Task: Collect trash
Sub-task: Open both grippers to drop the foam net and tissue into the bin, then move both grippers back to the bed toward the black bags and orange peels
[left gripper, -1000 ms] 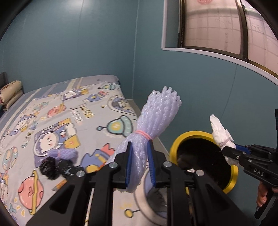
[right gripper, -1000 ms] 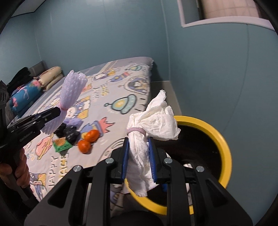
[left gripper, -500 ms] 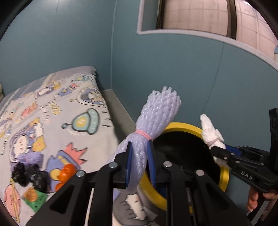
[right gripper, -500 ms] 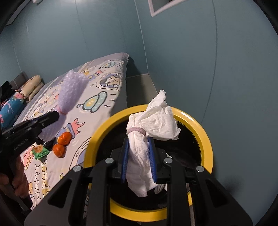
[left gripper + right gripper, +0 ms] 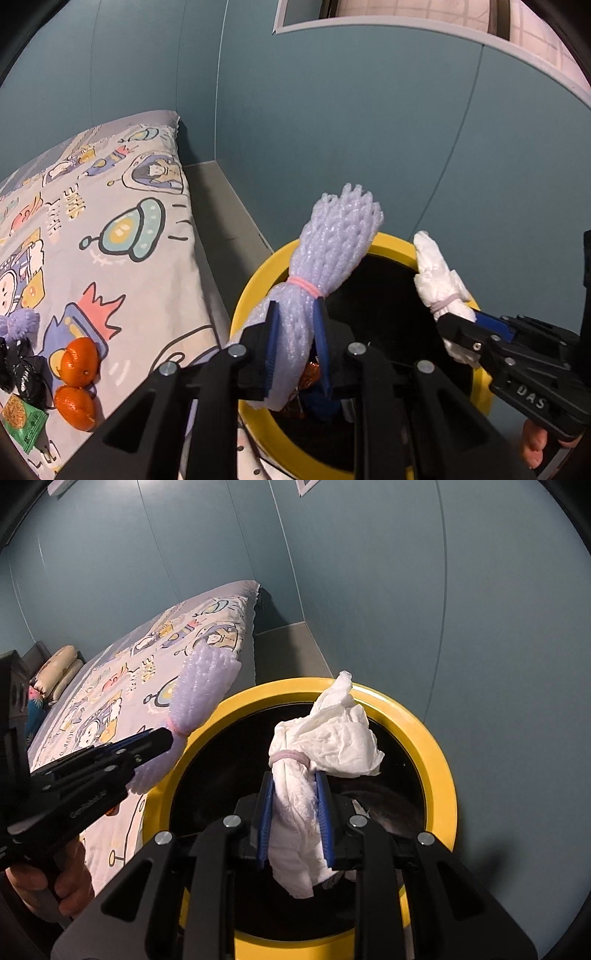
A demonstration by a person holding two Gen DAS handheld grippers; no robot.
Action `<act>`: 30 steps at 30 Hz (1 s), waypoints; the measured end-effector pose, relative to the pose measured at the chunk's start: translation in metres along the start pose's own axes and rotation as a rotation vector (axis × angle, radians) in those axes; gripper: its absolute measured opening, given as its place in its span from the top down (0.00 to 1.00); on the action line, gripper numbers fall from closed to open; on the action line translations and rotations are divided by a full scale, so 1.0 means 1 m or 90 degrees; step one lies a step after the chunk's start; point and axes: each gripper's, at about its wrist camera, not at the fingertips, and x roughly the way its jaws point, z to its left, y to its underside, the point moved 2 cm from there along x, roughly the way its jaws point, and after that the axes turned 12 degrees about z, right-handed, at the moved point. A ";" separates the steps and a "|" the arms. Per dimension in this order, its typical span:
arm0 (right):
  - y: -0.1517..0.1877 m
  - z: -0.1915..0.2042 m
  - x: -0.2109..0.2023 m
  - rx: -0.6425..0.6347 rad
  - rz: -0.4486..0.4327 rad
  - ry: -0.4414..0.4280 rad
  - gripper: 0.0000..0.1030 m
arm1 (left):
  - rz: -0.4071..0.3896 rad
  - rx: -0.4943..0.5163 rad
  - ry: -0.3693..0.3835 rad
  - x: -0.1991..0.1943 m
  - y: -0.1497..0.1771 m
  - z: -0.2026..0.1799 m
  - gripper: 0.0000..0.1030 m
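Note:
A yellow-rimmed bin (image 5: 255, 280) (image 5: 439, 738) with a dark inside stands on the floor beside the bed. My left gripper (image 5: 297, 321) is shut on a purple foam net (image 5: 332, 243) tied with a pink band, held over the bin's left rim. In the right wrist view the same net (image 5: 207, 686) pokes out from the left gripper at the left. My right gripper (image 5: 295, 797) is shut on a crumpled white tissue (image 5: 332, 734) bound with a band, directly above the bin's opening. The left wrist view shows that tissue (image 5: 436, 273) over the bin's right side. Some wrappers lie inside the bin.
On the cartoon-print bed sheet (image 5: 110, 229) lie two oranges (image 5: 77, 380), black crumpled bags (image 5: 22, 369), a green packet (image 5: 22, 421) and another purple net (image 5: 20, 321). Teal walls close in behind the bin. Pillows (image 5: 59, 668) sit at the bed's far end.
Both grippers have come down and moved from the bed side toward the bin; the bin now fills the lower part of both views. Both still hold their pieces.

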 end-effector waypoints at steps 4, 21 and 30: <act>-0.002 -0.003 0.003 0.007 0.003 0.008 0.79 | 0.023 0.002 0.026 0.014 -0.006 0.000 0.81; -0.004 -0.006 0.003 0.037 0.004 0.018 0.62 | 0.022 -0.051 0.029 0.008 -0.007 0.025 0.54; -0.006 0.021 -0.020 0.005 -0.019 0.007 0.60 | -0.013 -0.083 0.007 -0.033 -0.004 0.055 0.48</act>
